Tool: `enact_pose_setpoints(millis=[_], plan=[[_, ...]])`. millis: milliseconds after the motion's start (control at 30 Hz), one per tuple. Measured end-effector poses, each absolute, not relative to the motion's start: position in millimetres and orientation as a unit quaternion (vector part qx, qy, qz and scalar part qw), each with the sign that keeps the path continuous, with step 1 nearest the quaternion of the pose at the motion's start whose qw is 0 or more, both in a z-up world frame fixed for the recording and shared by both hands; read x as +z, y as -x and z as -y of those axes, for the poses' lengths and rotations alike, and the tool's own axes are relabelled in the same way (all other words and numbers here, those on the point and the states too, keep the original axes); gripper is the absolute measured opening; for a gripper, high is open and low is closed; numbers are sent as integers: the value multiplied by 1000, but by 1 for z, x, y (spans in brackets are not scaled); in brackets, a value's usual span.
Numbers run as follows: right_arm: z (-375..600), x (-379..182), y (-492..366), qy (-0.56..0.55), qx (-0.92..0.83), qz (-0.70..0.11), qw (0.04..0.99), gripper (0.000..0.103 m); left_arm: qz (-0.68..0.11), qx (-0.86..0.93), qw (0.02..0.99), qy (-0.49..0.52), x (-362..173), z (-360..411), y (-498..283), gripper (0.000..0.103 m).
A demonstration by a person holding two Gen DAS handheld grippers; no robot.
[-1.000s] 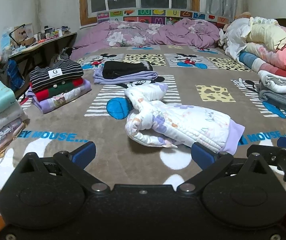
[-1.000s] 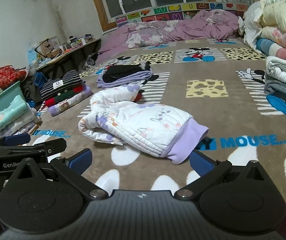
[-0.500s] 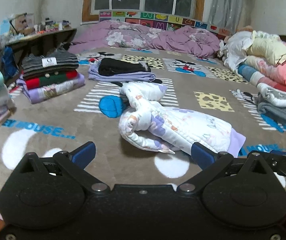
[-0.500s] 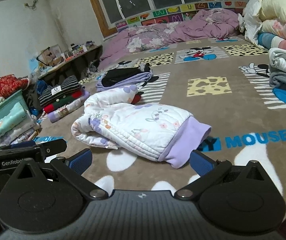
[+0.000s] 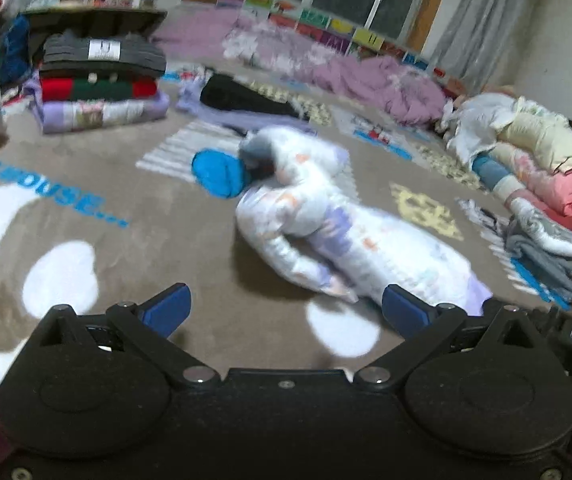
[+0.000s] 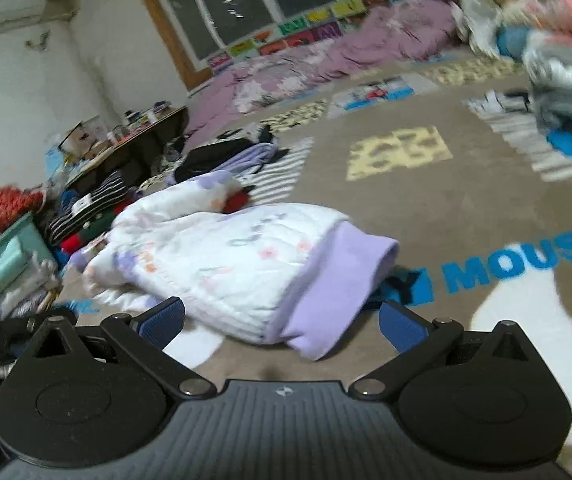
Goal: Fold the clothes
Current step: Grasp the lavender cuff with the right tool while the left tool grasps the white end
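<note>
Left claw: we see our left gripper [image 5: 284, 312] with its blue pads spread wide and nothing between them, low over the blanket
Right claw: our right gripper [image 6: 282, 316] is likewise spread wide and empty; the purple hem of the jacket lies just ahead of the gap between its pads
Task's thing: the quilted white jacket [image 5: 349, 236] lies crumpled in the middle of the brown Mickey Mouse blanket [image 5: 126, 256], touching neither claw
Hard to make out: both views are smeared by motion, so we cannot read the jacket's floral print or tell how its sleeves are tucked; from the right wrist something red [image 6: 238, 200] peeks from behind the jacket, too blurred to name
Cut off: the black gripper bodies hide the near strip of blanket in both views
Room to move: open blanket lies left of the jacket and between it and our claws; the folded stack [image 5: 102, 88] stands well apart at far left, and the grey folded pile [image 5: 545, 252] sits near the right edge
Textures: the jacket is puffy and stitched in rows, with a smooth lilac band [image 6: 337, 280] at its hem; the blanket looks plush
</note>
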State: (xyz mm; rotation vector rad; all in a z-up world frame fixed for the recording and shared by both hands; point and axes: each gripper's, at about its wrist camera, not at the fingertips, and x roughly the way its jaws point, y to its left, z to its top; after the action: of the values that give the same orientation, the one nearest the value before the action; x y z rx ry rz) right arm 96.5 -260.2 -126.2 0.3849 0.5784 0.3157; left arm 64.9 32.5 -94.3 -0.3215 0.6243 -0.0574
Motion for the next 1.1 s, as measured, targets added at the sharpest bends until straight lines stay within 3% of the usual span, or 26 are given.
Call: enact_pose_setpoints(millis=[233, 433, 700, 867, 1033, 1100], plan=[[284, -142, -127, -214, 152, -261, 929, 95, -309, -33, 934, 176, -101, -43, -73, 103], [299, -158, -147, -259, 168, -261, 915, 76, -300, -36, 938, 172, -86, -56, -97, 103], [300, -173, -154, -275, 168, -281, 904, 76, -288, -69, 939, 175, -53, -84, -171, 103], [301, -176, -156, -283, 174, -282, 900, 75, -320, -98, 918, 215, -63, -101, -234, 102], [300, -180, -157, -289, 187, -281, 896, 57, -361, -103, 889, 260, -91, -115, -289, 102], [299, -180, -157, -286, 190, -279, 897, 54, -374, -97, 881, 274, -102, -121, -304, 102]])
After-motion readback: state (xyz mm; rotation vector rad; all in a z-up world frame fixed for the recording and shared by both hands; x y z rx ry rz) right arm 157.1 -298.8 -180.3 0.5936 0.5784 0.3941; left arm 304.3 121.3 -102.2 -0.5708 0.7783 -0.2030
